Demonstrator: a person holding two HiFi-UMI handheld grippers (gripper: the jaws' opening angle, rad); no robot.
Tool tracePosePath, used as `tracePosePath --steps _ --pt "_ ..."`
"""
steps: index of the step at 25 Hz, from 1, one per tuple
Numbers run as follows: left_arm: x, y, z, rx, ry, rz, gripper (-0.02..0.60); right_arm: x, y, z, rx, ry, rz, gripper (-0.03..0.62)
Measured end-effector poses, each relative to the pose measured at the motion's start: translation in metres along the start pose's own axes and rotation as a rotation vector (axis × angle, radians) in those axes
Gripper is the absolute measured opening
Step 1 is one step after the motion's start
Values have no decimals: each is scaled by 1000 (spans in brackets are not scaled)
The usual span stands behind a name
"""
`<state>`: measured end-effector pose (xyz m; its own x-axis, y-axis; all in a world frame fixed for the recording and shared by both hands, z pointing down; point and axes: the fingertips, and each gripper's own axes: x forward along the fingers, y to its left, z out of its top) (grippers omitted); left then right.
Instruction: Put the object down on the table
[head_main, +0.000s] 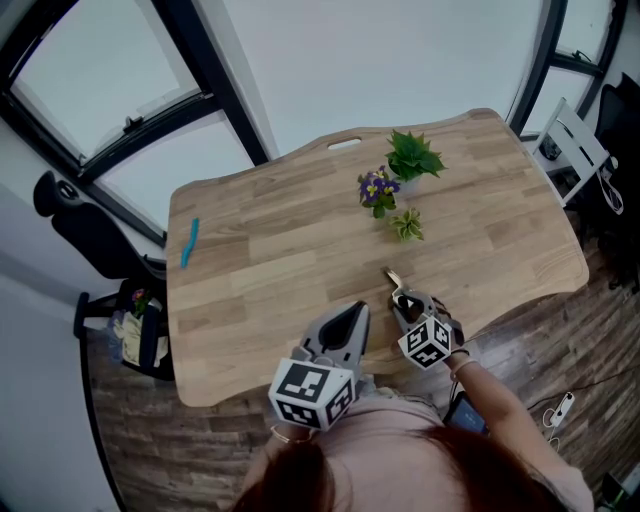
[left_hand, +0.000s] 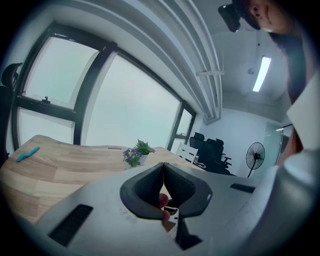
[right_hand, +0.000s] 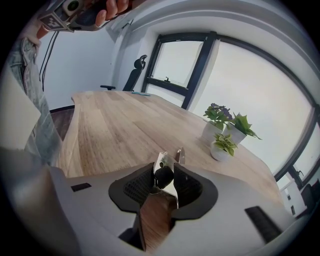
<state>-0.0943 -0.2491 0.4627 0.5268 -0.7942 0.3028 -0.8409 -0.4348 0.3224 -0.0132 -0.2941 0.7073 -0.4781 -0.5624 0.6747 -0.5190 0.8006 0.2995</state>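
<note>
**Item:** right gripper (right_hand: 164, 168). Jaws parted, one pad to either side of a small silvery metal piece with a black round knob (right_hand: 166, 181). No clamping evident, though the knob sits close to both pads. Grey shell tilted down toward the tabletop.

**Contents:** metal piece between the pads, lower end apparently resting on the light wooden table (head_main: 270, 250). Tip pokes out ahead of the jaws, near the table's front edge.

**Second item:** left gripper (left_hand: 163, 167). Pads closed tip to tip, nothing between them. Held just beside the right one, over the near edge, taking no part.

**Progress, as judged:** set-down all but complete, with the piece on the wood and released. Outstanding: drawing the right gripper back and clear without dragging the piece along.

**Surroundings:**
- Three small potted plants clustered toward the far edge: a purple-flowered one (head_main: 377, 188), a broad green-leaved one (head_main: 413, 155) and a small pale-leaved one (head_main: 407, 224). The last is nearest the piece, yet well apart from it.
- Turquoise strip-like thing (head_main: 189, 243) by the left edge, far from both grippers.
- Black office chair (head_main: 85, 225) beyond the left side.
- Dark-framed windows past the table.

**Obstructions:** none close to the piece, only bare wood around it. Sole risk, by estimate: the knob catching a pad on withdrawal.
</note>
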Motion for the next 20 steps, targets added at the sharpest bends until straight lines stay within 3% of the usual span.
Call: tracePosePath --steps 13,20 --pt "-9 0 -8 -18 -10 20 3 -13 3 15 54 -55 2 121" --pt "-16 9 -14 -22 -19 68 3 -32 3 30 171 -125 -2 110"
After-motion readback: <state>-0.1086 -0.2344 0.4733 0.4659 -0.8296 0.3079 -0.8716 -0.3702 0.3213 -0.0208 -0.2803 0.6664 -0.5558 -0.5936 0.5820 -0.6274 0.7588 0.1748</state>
